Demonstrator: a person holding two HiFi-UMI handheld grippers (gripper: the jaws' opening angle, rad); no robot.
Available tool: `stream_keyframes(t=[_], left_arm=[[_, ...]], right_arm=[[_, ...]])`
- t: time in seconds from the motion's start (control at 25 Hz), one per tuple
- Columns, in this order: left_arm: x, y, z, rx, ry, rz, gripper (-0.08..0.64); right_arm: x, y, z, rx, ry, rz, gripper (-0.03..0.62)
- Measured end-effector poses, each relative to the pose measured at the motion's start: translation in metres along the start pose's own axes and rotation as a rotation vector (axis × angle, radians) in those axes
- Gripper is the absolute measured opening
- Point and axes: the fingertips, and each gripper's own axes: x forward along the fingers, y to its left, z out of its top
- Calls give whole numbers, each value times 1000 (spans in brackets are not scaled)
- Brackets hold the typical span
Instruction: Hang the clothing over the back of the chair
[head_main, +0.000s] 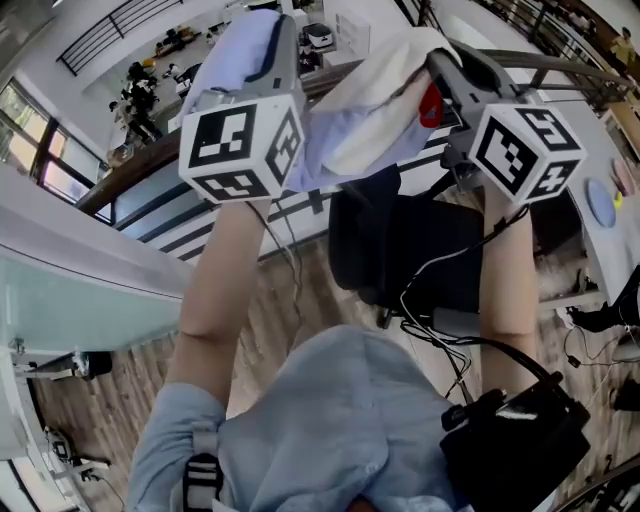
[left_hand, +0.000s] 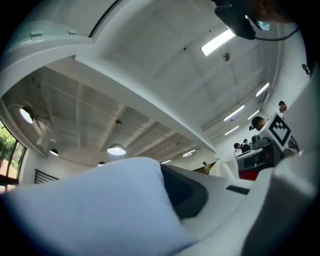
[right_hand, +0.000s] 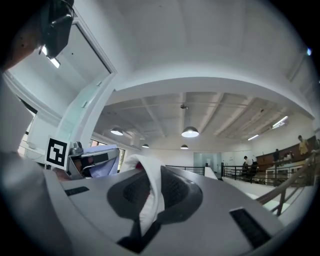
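Head view, L to R: glass partition (head_main: 70, 290) runs down the left edge, w/ wood floor (head_main: 110, 400) at lower left.

L gripper (head_main: 268, 48) is raised at top, left of centre. Its marker cube (head_main: 243, 148) faces the cam, w/ a bare forearm (head_main: 215, 290) under it. Jaws are shut tight on a pale-blue fold of the clothing (head_main: 345, 125). L gripper view agrees: blue cloth (left_hand: 95, 210) fills the lower left of frame, pinched at the jaws, w/ ceiling lamps above.

The clothing spans top centre btwn the two tools. It's white + pale blue, bunched, sagging in the middle, w/ a red bit (head_main: 430, 105) near its right end.

The black chair (head_main: 400, 250) sits centre-right, below the cloth in frame. The cloth's lower edge overlaps the chair top in the pic; can't tell if they touch.

R gripper (head_main: 445, 68) is at top, right of centre, cube (head_main: 525, 150) toward the cam. In R gripper view the jaws (right_hand: 150, 195) are nearly together, a thin white fold (right_hand: 150, 200) nipped btwn the pads. The other tool shows at mid-left of that view.

Cables (head_main: 440, 270) trail down to a black box (head_main: 515, 440) at lower right. Railing (head_main: 560, 70) crosses upper right.
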Motion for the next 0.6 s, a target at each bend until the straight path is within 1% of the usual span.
stream_keyframes(t=[0.08,0.16,0.32,0.4,0.48,0.6], left_arm=[[-8,-2,-31,-7,53,-18,21],[-20,2,-62,-19,109,-20,21],[-50,16,-123,-88,228,-2,21],[-67,11,-154,-128,279,1,21],[-83,0,-181,-173,315,1,21],[-107,-14,-211,-232,352,-1,21]], right_arm=[[-13,-11,-32,32,38,-34,34],[-26,-21,-68,76,84,-69,34],[-48,-31,-141,208,143,-112,34],[-60,-31,-177,265,170,-114,37],[-71,-27,-210,304,193,-103,43],[-74,-3,-245,357,209,-68,52]])
